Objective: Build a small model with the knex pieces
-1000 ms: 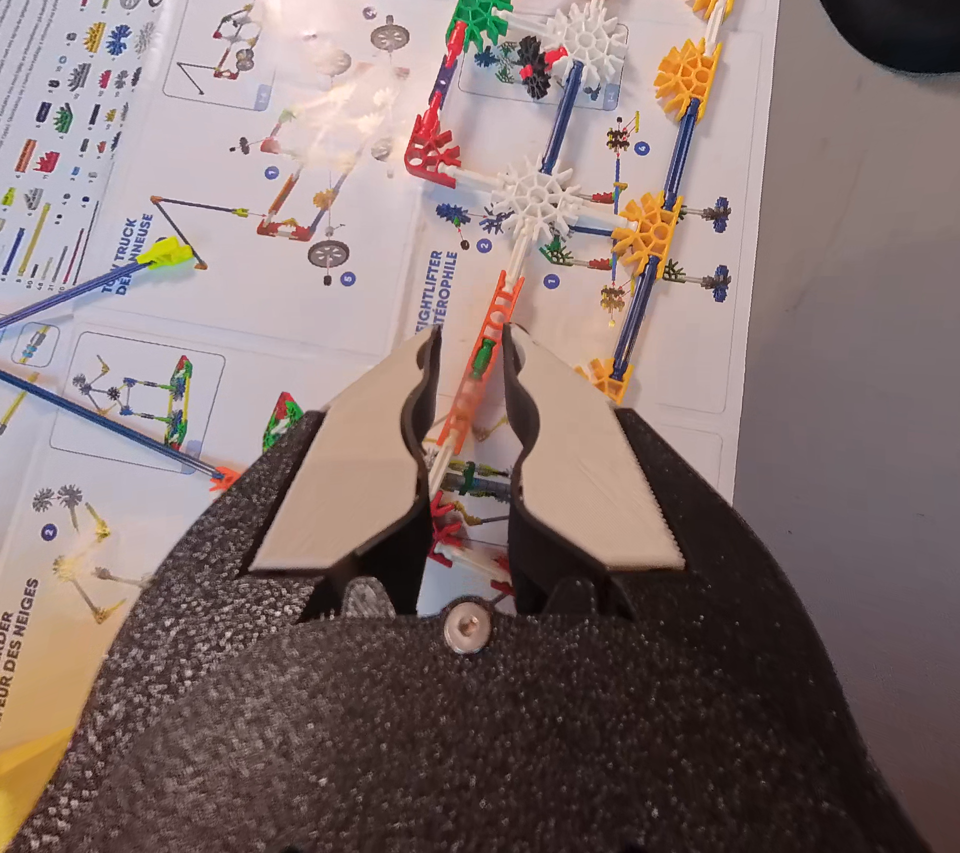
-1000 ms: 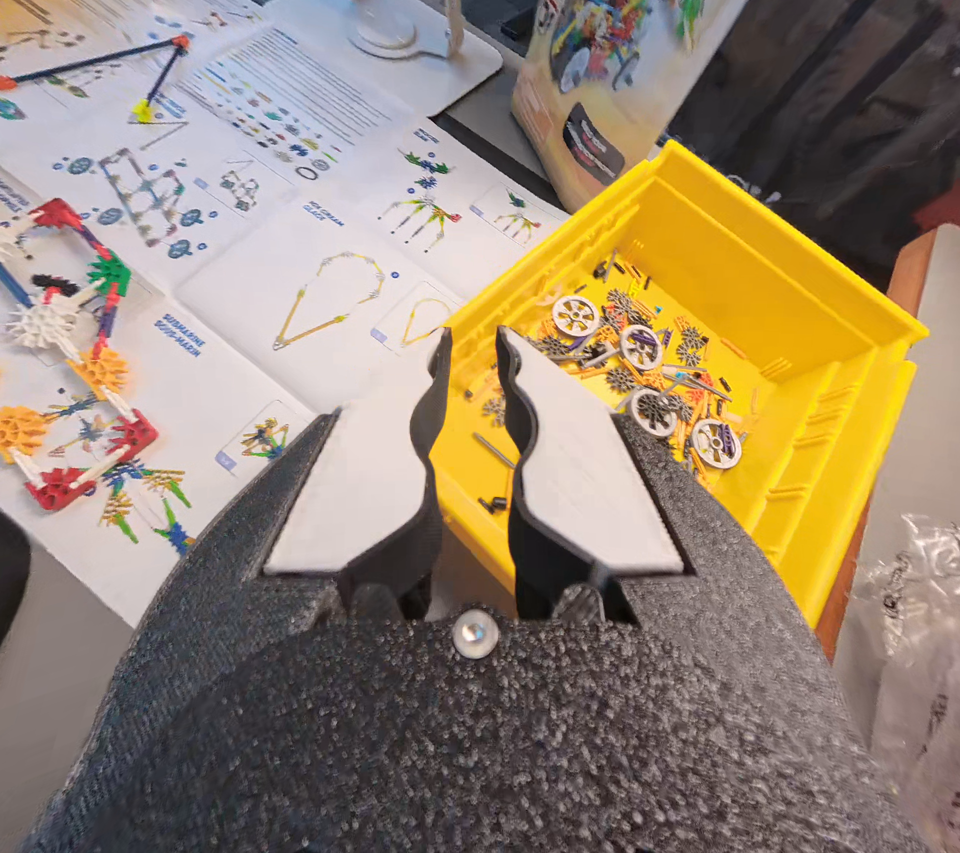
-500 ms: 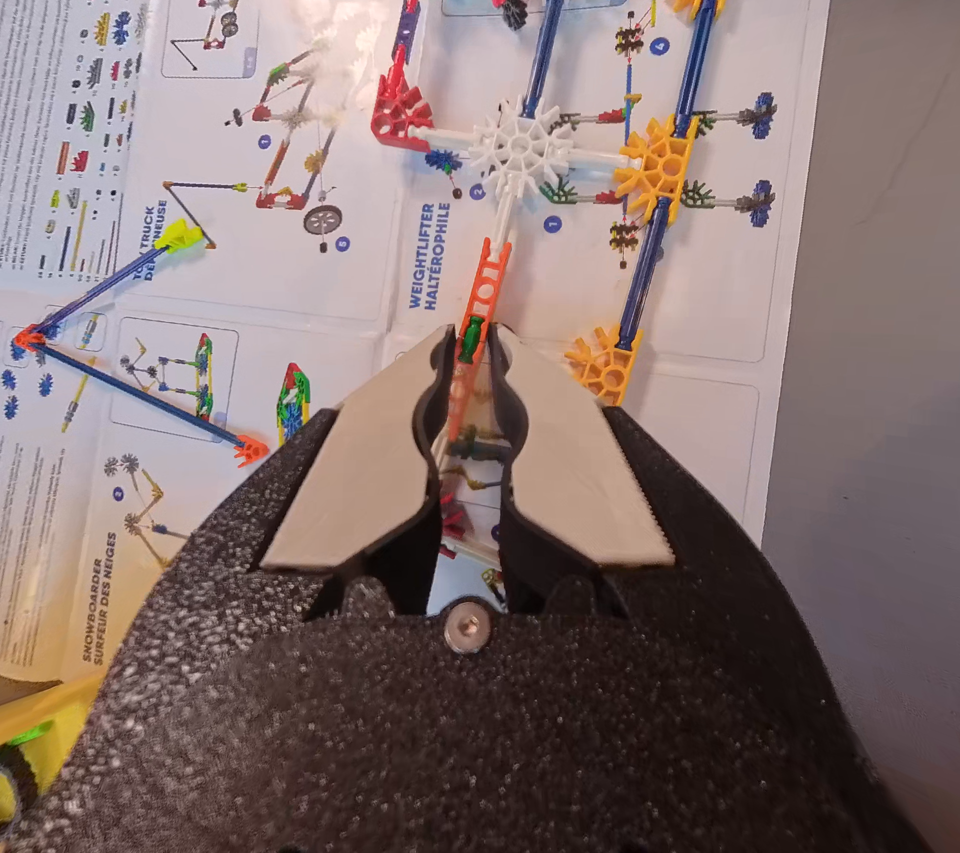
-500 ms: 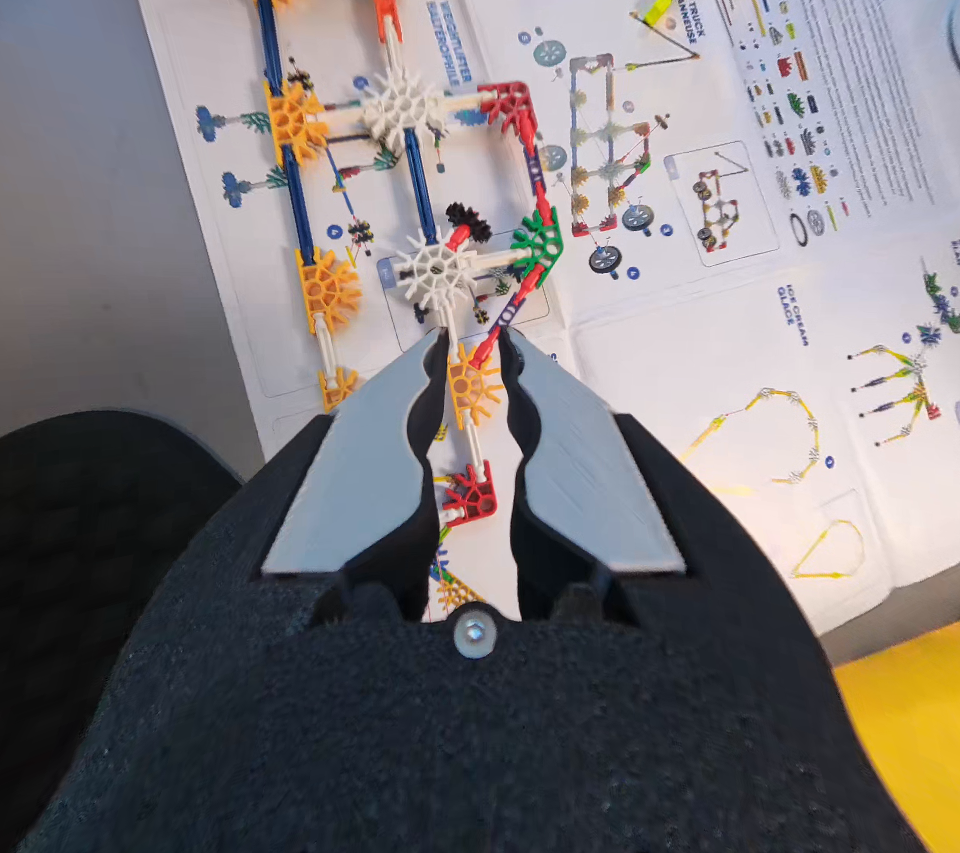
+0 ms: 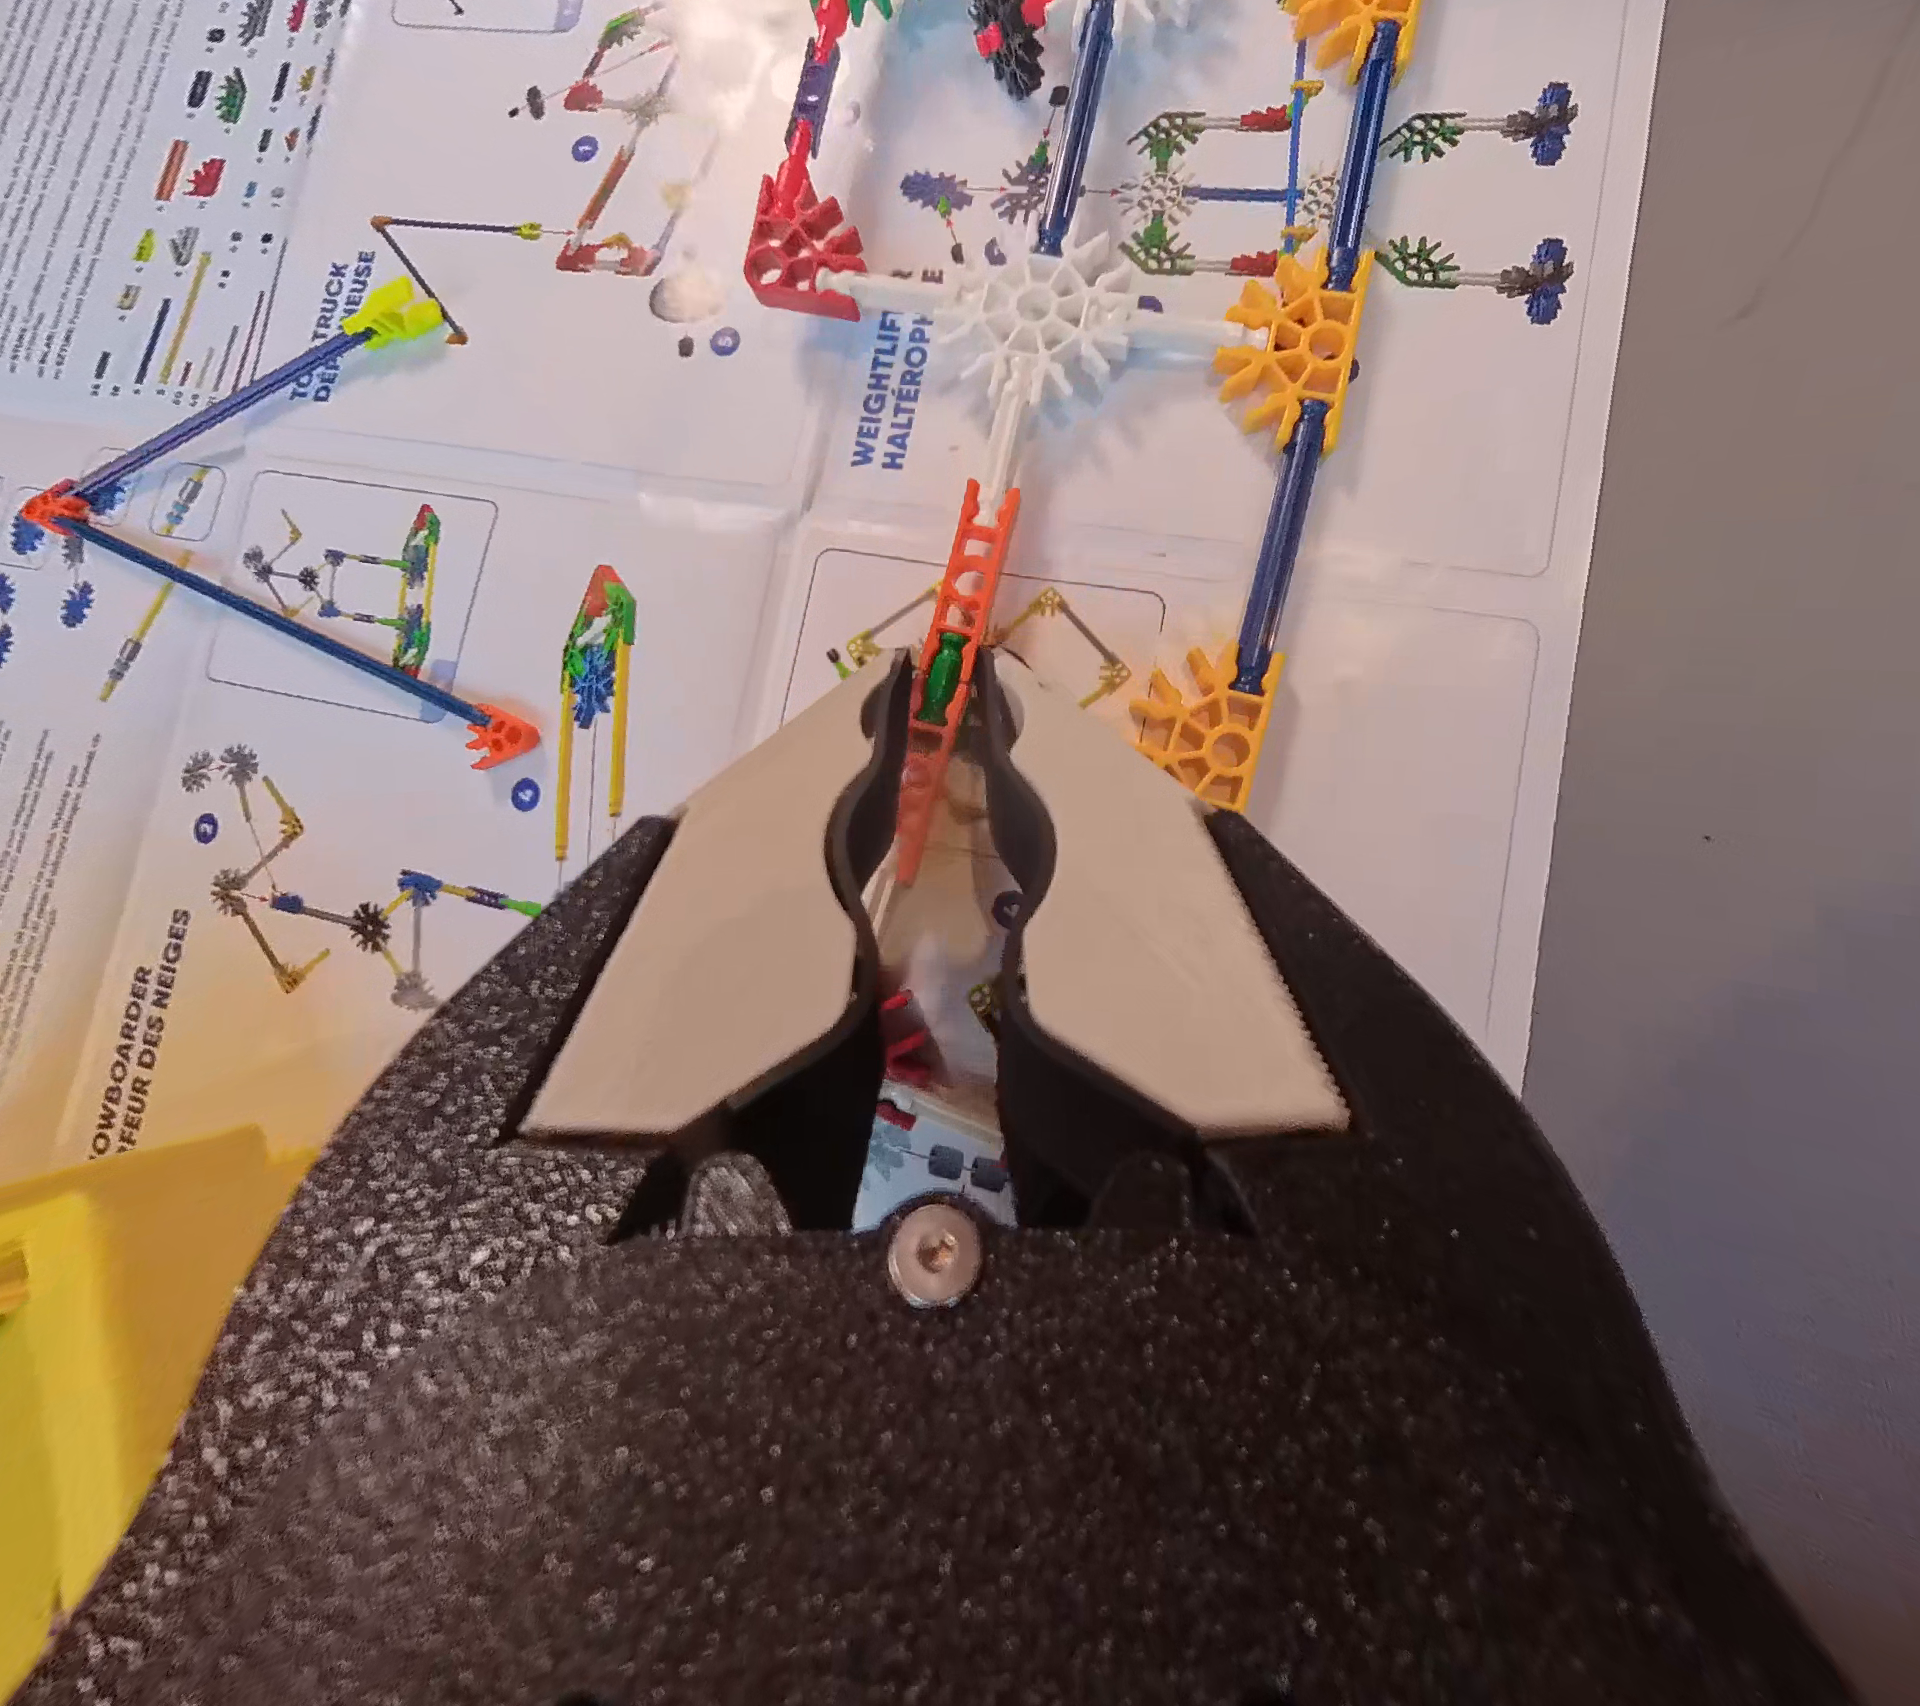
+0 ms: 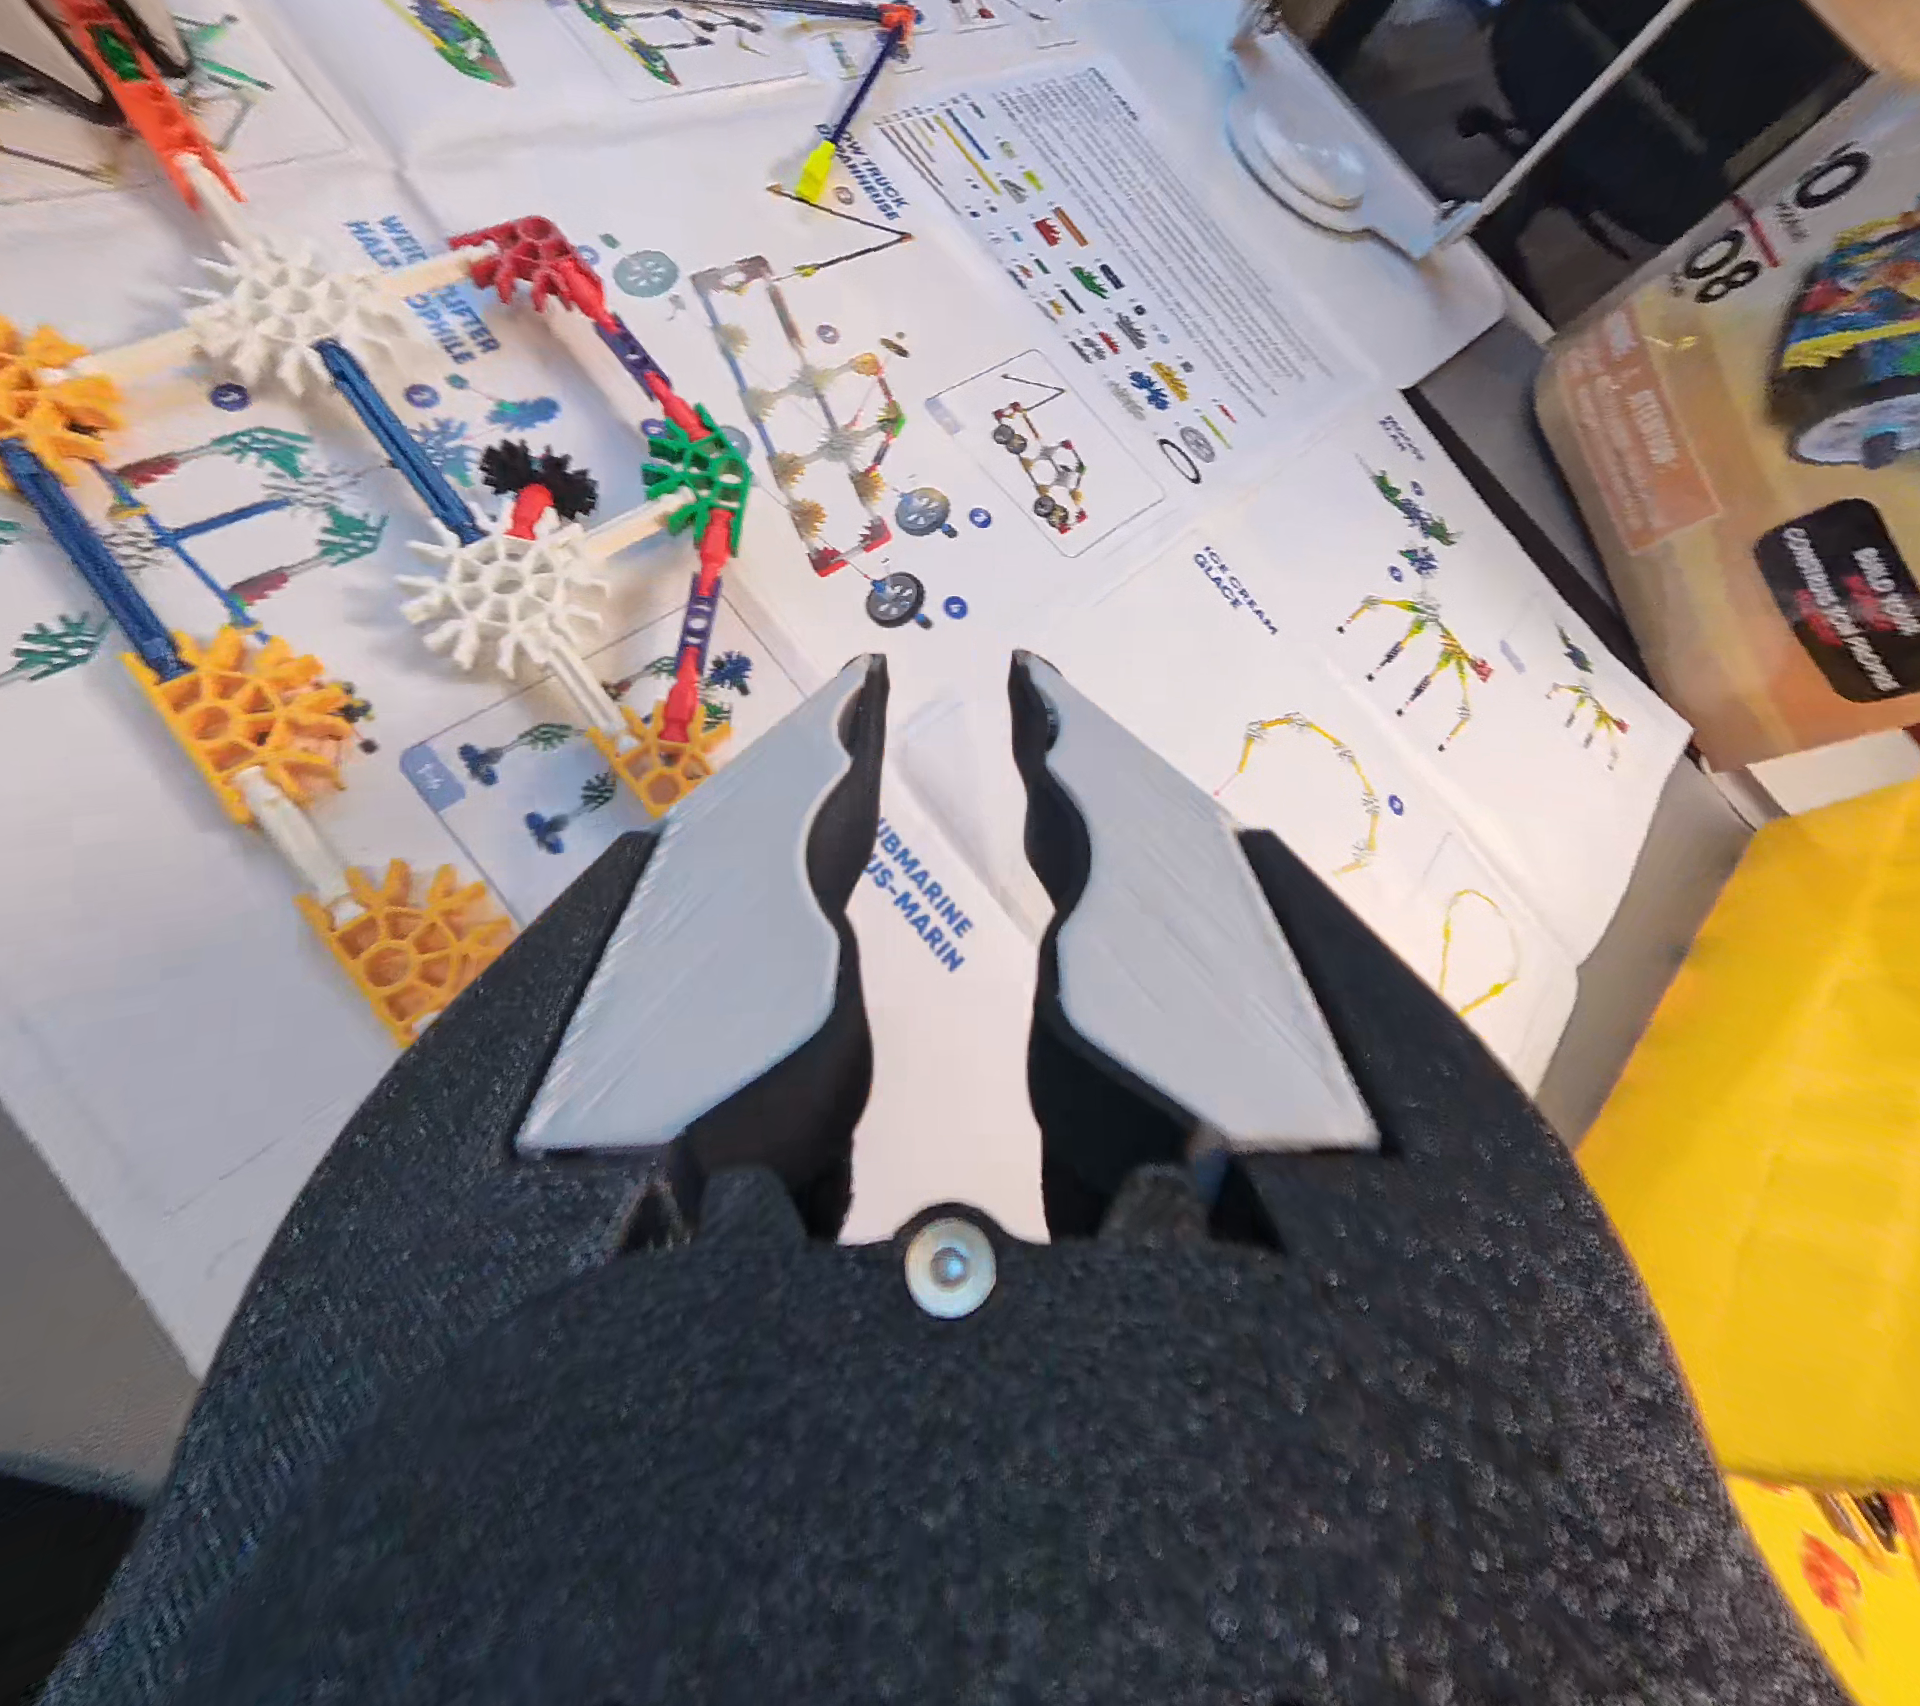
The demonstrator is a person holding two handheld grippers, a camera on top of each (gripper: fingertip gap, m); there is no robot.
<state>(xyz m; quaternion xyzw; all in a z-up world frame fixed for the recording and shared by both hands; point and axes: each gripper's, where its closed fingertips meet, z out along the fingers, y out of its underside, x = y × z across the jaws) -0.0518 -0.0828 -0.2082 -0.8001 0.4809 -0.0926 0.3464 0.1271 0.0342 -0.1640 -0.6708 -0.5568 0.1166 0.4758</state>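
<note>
**Orange ladder piece pinched in the left gripper**

Orange plastic, a ladder-shaped connector (image 5: 961, 617) with a small green peg (image 5: 943, 669) set in it, sits between the tips of the left gripper (image 5: 940, 680), whose jaws are closed onto it from both sides. From the gripper the piece runs toward 12 o'clock, joined by a white rod to a white snowflake connector (image 5: 1034, 326) of the flat rod-and-connector frame (image 5: 1288, 347) lying on the printed instruction sheet (image 5: 675, 451). At 9 o'clock from the gripper, two blue rods (image 5: 260, 596) form a V joined by orange clips.

Over the same sheet, the right gripper (image 6: 945, 680) hangs with its jaws parted by a clear gap and nothing between them. The frame lies at its 10 o'clock, nearest an orange connector (image 6: 660, 757) just beside the left finger. A yellow bin (image 6: 1787, 1137) stands at 3 o'clock, a cardboard box (image 6: 1745, 493) at 2 o'clock.
</note>
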